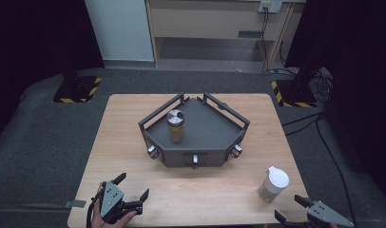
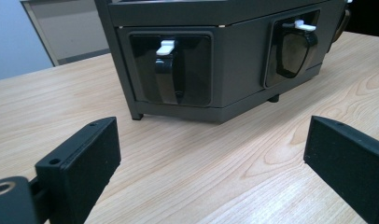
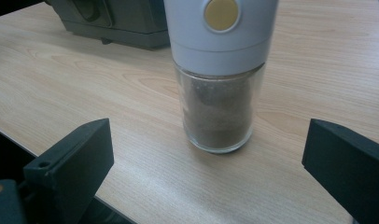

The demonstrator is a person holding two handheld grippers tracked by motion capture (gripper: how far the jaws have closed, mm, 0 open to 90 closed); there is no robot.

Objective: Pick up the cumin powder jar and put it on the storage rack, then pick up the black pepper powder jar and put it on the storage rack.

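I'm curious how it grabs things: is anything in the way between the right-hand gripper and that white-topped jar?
Nothing visible. The right gripper has its jaws spread, and only bare table lies before the white-topped jar, which stands upright.

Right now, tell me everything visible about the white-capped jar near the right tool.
The white-capped jar stands upright on the wooden table, apart from the dark tray. Its clear body, glass by the look, holds brownish powder nearly to the top. The tall white cap carries a round yellow button on its side. The right tool faces it with jaws wide apart, touching nothing.
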